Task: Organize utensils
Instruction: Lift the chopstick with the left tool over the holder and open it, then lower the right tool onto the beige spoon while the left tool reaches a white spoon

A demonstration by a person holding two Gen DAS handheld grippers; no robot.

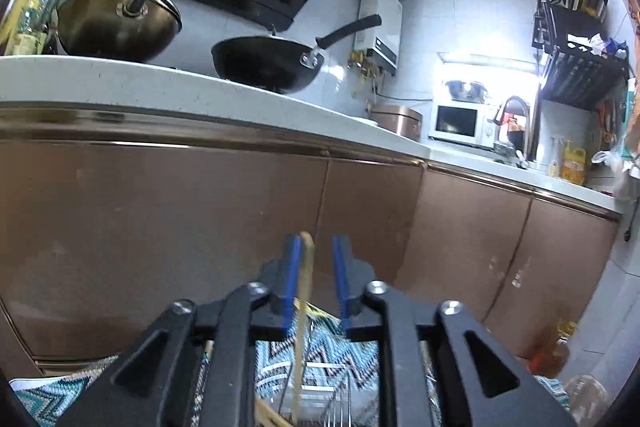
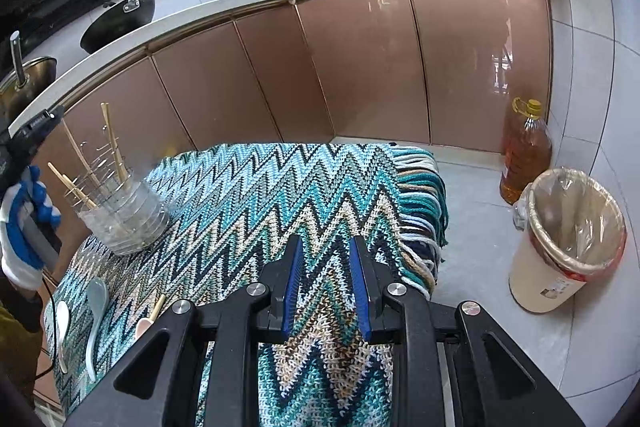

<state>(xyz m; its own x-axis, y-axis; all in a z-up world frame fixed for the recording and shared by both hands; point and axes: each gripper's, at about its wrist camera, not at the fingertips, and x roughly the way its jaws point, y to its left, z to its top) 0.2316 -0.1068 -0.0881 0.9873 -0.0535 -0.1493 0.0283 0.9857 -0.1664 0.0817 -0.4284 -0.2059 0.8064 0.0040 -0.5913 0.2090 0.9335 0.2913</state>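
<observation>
The left tool (image 1: 316,267) is seen with its blue pads apart; a wooden chopstick (image 1: 305,291) stands between them, resting against the left pad and clear of the right, so no firm clamp is observed. Below it, the wire holder (image 2: 120,203) is partly visible, and the same holder is seen in the right wrist view on the zigzag cloth (image 2: 280,195) covering the worktop, with several chopsticks already upright inside. The right tool (image 2: 326,287) is held apart and empty above the cloth. Two ceramic spoons (image 2: 96,311) and a small pink-headed spoon (image 2: 150,319) are noted lying flat near the worktop's left edge, well apart from the holder.

The step in hand is judged to be the release of the chopstick into the holder. It is advised that the pads be opened fully before the tool is lifted — straight upward, so the stick is not dragged out or the light holder tipped. The spoons are judged outstanding — not yet sorted.
</observation>
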